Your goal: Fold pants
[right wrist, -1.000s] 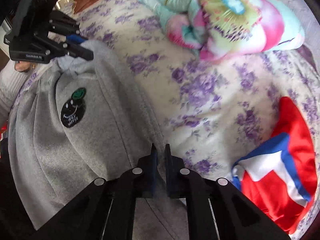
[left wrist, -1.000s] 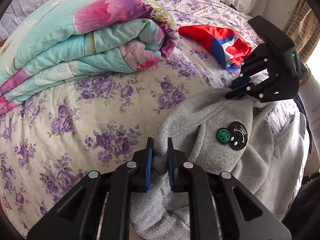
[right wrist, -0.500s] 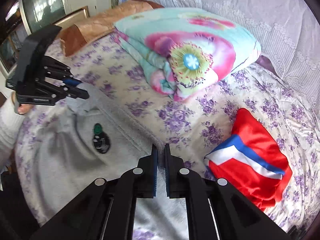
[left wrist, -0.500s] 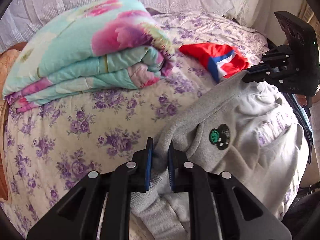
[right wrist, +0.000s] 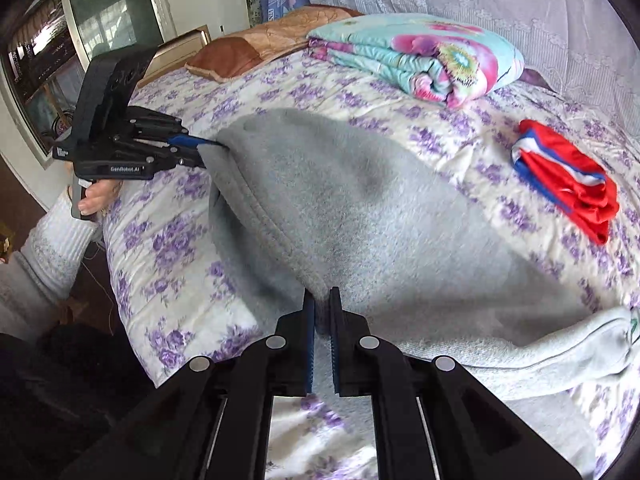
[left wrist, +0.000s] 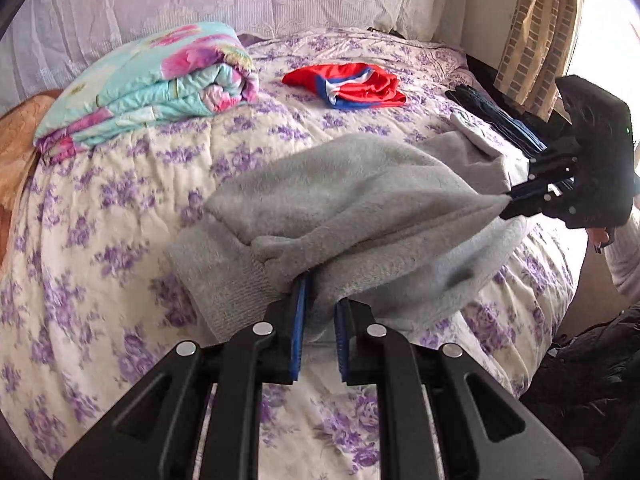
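While the left tool point(left wrist: 320, 312) pinches a bunched edge of the gray pants point(left wrist: 360, 200), they hang stretched above the bed point(left wrist: 120, 200), mid-fold. From the right wrist, the right tool point(right wrist: 322, 312) is clamped on the opposite edge; next, lay both edges down evenly.

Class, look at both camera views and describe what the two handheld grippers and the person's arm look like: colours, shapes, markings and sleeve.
Both are matte black plastic. The left gripper and right gripper have angular linkage arms with silver rivets and blue-padded fingers. Seen from the right wrist, the left one carries white "GenRobot.AI" lettering, and the hand gripping its handle wears a white ribbed knit sleeve. No cables are visible.
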{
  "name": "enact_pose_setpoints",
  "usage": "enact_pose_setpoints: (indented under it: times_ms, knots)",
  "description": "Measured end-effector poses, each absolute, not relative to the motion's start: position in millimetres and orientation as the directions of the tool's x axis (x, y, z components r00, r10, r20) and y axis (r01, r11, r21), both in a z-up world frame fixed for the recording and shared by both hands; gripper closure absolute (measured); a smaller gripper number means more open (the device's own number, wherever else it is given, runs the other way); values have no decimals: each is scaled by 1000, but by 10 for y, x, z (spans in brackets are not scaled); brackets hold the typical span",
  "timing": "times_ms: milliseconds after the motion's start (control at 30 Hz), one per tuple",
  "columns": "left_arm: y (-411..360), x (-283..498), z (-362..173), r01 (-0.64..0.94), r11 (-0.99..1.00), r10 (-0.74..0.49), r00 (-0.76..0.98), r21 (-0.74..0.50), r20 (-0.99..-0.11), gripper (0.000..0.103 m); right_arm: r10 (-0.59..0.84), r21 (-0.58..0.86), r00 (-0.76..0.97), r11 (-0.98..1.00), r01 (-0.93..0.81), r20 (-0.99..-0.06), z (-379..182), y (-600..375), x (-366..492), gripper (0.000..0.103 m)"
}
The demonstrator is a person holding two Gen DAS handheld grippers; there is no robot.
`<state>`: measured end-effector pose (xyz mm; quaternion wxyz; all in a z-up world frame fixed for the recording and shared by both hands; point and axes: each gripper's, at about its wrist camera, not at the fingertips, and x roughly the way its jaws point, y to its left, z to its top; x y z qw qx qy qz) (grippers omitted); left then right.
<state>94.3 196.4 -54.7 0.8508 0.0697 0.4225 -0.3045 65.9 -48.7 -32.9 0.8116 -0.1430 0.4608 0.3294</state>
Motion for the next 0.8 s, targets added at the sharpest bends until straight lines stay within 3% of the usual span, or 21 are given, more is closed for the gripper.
enact_pose_setpoints:
  times_ms: [200, 333, 500, 533, 600, 667, 700, 733, 767, 800]
  knots:
    - [2066, 854, -764, 586, 780, -507, 388, -219, -770, 88, 405, 165, 276, 774, -611, -872, -999, -435, 666, 95]
    - [2150, 515, -594, 621, 754, -547, 412, -215, -729, 85, 444, 208, 318, 797, -567, -838, -1044, -487, 620, 95]
    - [2065, 110, -117, 640, 734, -616, 486, -227, -619, 58, 455, 211, 398, 826, -523, -796, -1064, -531, 494, 95]
    - [1966, 48, -22, 605, 773, -574, 542, -189, -613, 47, 456, 211, 408, 829, -518, -791, -1064, -539, 465, 95]
    - [1722, 83, 70, 480, 863, -460, 616, -159, -639, 37, 460, 214, 420, 832, -512, -782, -1052, -547, 407, 94]
    - [1456, 232, -41, 354, 912, -390, 587, -209, -709, 39, 467, 223, 423, 832, -508, -776, -1048, -560, 384, 93]
    - [1301, 308, -154, 309, 922, -373, 550, -233, -748, 60, 466, 222, 425, 832, -508, -776, -1048, -557, 380, 93]
    - [1122, 392, -302, 282, 928, -359, 501, -243, -788, 96, 464, 218, 430, 833, -508, -774, -1049, -555, 378, 93]
    - [966, 469, -467, 261, 937, -332, 460, -233, -823, 103, 462, 214, 434, 835, -508, -773, -1051, -559, 379, 93]
    - [871, 529, -640, 229, 946, -311, 432, -231, -846, 103, 458, 208, 438, 836, -508, -773, -1052, -555, 366, 93]
